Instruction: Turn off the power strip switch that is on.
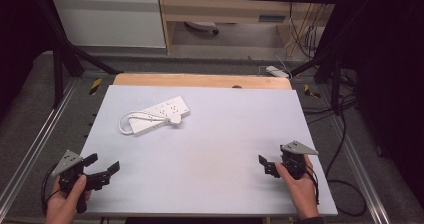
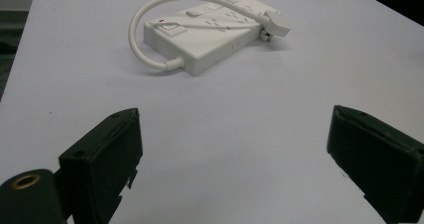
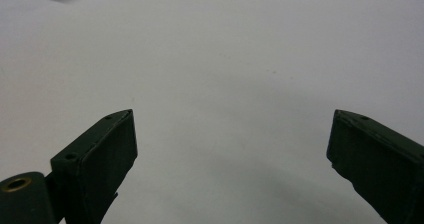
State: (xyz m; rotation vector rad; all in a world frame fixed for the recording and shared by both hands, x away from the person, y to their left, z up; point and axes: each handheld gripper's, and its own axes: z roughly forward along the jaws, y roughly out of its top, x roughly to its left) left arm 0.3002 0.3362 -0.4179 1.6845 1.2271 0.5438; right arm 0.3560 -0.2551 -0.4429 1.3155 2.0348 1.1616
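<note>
A person stands at a table [image 1: 210, 184] covered by a pale grey sheet, holding a two-jaw gripper in each hand. The left gripper [image 1: 102, 169] rests at the near left corner, its black jaws spread wide with nothing between them. The right gripper [image 1: 270, 165] sits near the near right edge, jaws likewise wide apart and empty. A white power strip [image 1: 160, 115] lies flat on the far left part of the table, well apart from both grippers. Its white cord [image 2: 142, 39] loops round one end, and the plug [image 2: 276, 24] lies against its side.
</note>
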